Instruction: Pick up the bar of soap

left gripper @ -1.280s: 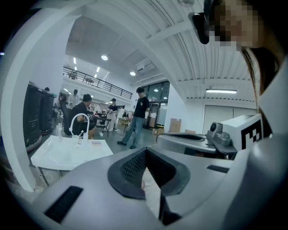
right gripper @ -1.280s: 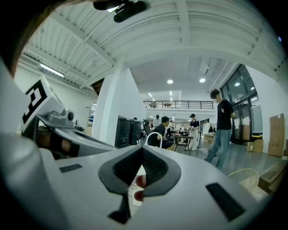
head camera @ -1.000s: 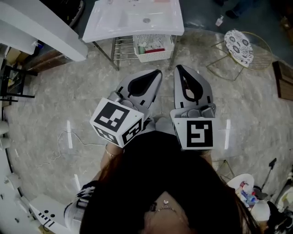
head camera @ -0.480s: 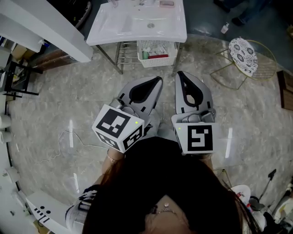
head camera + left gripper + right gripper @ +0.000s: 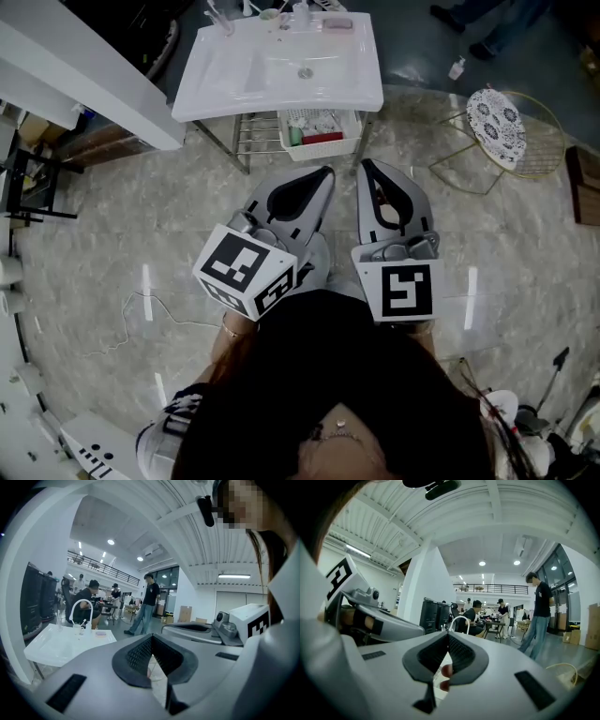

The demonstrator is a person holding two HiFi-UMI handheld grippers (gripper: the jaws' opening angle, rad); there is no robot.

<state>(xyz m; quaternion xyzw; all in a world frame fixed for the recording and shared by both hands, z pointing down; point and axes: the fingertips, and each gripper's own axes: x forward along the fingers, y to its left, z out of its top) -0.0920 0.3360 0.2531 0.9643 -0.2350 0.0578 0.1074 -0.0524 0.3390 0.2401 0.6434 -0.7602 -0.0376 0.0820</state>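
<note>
The person holds both tools out in front at about waist height, side by side and pointing toward the white sink (image 5: 281,94). The left gripper (image 5: 326,172) has its jaws pressed together at the tips with nothing pinched between them; its own view shows only floor through the oval gap behind the tips (image 5: 151,637). The right gripper (image 5: 364,164) sits just beside it, a narrow strip of floor between the two. Its jaws are likewise closed tight and empty (image 5: 447,633), with a couple of reddish spots showing through the gap that are too small to make out. The bar of soap (image 5: 337,23) lies untouched, a small pinkish block on the far rim of the sink. It is well ahead of both pairs of jaws and roughly in line with the space between them. From the left gripper the soap (image 5: 100,633) sits off to the left of the jaw tips, next to the curved tap (image 5: 80,606). Below the sink, nearer the jaws, a white basket (image 5: 322,131) of small items hangs on a wire rack. Off to the right of the right jaws stands a round patterned stool (image 5: 495,98), with a small bottle (image 5: 457,67) on the floor beyond it. A thin cable (image 5: 131,309) trails across the marble floor to the left of the left gripper.
</note>
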